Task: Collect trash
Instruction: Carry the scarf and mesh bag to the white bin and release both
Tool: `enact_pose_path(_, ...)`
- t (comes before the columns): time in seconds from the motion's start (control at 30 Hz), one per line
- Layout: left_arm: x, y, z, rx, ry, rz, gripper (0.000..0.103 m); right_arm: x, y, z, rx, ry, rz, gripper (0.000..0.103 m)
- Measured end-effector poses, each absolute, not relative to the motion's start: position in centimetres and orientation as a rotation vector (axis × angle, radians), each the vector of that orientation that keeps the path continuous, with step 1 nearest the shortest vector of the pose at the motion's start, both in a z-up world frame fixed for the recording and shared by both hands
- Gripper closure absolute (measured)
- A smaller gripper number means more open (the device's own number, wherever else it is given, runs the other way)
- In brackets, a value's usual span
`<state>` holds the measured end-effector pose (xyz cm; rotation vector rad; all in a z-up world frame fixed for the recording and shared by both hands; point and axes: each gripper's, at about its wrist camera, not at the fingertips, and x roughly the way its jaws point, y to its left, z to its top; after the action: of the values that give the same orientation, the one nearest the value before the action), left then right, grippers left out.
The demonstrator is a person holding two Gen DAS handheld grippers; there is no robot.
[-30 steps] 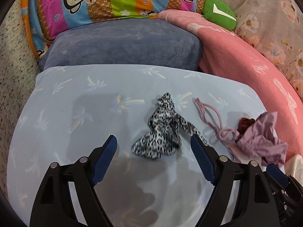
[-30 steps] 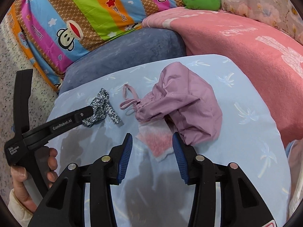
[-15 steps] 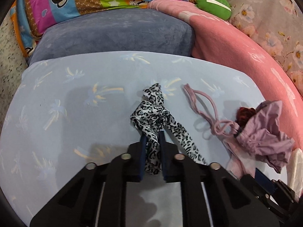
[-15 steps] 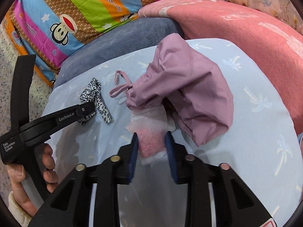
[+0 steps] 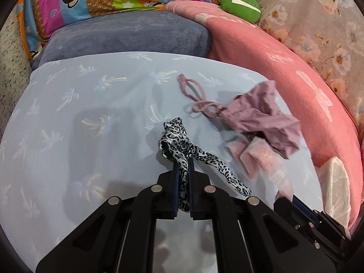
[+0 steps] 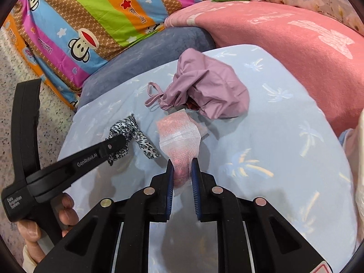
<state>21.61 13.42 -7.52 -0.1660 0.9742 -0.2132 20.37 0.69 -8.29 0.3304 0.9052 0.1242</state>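
A leopard-print fabric strip [image 5: 175, 136] hangs just above the light blue sheet [image 5: 91, 113], and my left gripper [image 5: 183, 161] is shut on its lower end. The right wrist view shows that strip [image 6: 124, 126] at the tip of the left gripper [image 6: 124, 140]. My right gripper [image 6: 182, 161] is closing, its pads pressing a pink and white mesh wrapper [image 6: 179, 134]. The wrapper [image 5: 252, 157] stretches back toward a purple drawstring pouch [image 6: 211, 91] lying on the sheet, something dark red showing at its mouth.
A grey-blue pillow [image 5: 127, 34] lies behind the sheet, with a striped cartoon quilt [image 6: 102, 11] beyond it. A pink blanket [image 5: 295, 72] borders the right side, a green plush [image 5: 241, 2] at its far end. A white padded item [image 5: 336, 182] sits at the right edge. A hand [image 6: 66, 213] holds the left gripper.
Both grippers went from open to closed, the left on the leopard strip, the right on the pink wrapper. Both pulled back, raising the strip and drawing the wrapper out from the pouch.
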Motion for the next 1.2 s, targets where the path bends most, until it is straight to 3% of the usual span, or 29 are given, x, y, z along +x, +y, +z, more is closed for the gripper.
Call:
enact_pose_path(0.67, 14.5, 3.4, -0.9, -0.093, 0.864, -0.383, 0.097, 10.9, -8.4, 1.2, 0.367, 0.695, 0.028, 0.089)
enact_pose_path(1.2, 11.1, -6.1, 0.6, 0.006, 0.853, -0.532, 0.097, 5.7, -17.8, 3.9, 0.420, 0.599, -0.120, 0.089)
